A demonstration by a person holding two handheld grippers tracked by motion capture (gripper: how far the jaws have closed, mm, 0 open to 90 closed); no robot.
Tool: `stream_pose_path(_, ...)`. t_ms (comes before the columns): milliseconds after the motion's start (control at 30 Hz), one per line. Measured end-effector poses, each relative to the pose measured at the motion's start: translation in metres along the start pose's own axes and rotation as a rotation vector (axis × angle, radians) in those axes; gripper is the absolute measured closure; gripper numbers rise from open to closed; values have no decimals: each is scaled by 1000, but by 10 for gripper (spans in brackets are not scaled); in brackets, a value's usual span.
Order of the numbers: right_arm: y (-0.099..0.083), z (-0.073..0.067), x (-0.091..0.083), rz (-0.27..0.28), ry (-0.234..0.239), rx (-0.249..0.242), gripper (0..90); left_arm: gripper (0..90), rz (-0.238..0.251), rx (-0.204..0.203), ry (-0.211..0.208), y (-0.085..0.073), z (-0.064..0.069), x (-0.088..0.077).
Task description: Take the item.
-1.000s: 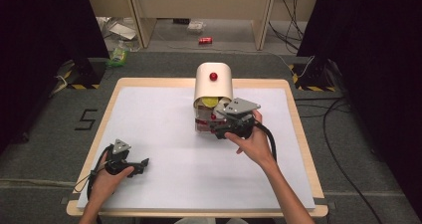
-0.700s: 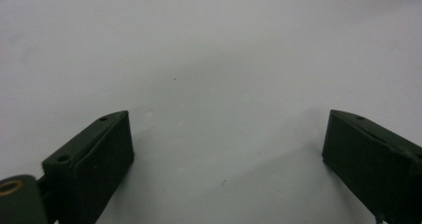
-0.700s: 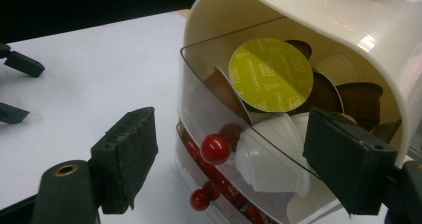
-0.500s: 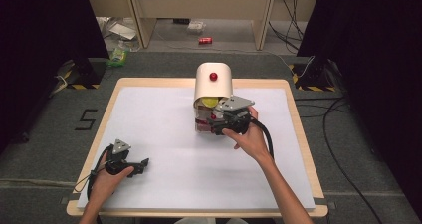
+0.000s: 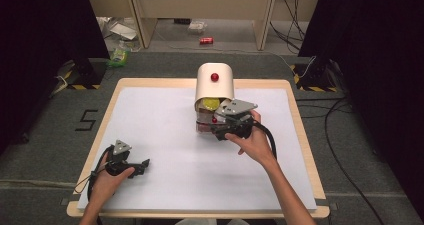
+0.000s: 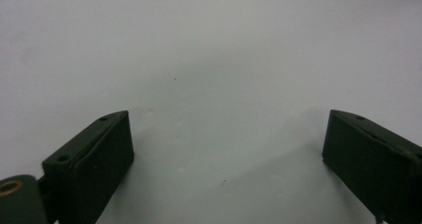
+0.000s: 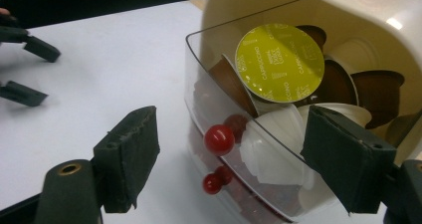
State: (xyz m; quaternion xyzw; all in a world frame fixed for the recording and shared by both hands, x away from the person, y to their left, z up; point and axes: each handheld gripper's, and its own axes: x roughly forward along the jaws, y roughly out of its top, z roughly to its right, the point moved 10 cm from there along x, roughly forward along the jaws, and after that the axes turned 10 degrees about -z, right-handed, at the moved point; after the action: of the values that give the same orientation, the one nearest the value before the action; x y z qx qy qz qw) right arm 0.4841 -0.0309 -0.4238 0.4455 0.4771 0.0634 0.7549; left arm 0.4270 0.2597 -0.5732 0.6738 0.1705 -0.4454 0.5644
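Observation:
A cream domed capsule box (image 5: 215,82) with a red knob stands at the back middle of the table. Its clear drawer (image 7: 219,84) is pulled out and holds several coffee capsules, among them one with a yellow-green lid (image 7: 278,62), white ones (image 7: 271,144) and brown ones. A red knob (image 7: 219,139) sits on the drawer's front, with a smaller one (image 7: 212,183) below it. My right gripper (image 5: 216,130) (image 7: 234,159) is open right in front of the drawer, its jaws on either side of the knob and not touching it. My left gripper (image 5: 145,165) (image 6: 226,154) rests open on the bare white table top.
The white table top (image 5: 175,185) has a wooden rim (image 5: 300,135). Cables trail from both grippers. In the right gripper view, the left gripper (image 7: 25,69) lies far off at the upper left. Beyond the table are a red can (image 5: 206,40) and litter on the floor.
My right gripper has shifted slightly left, closer to the drawer's front. The left gripper and hand have stayed still.

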Motion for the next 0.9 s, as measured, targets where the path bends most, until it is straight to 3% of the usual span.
stream_pose_path(167,-7,-11,-7,-28,5,-36,229,51,0,0,1,0,0,0)
stream_pose_path(400,-15,-23,-15,5,19,-34,232,51,1,0,1,0,0,0)
stream_pose_path(900,-30,-42,-24,-2,27,-55,241,51,0,1,2,0,0,0)
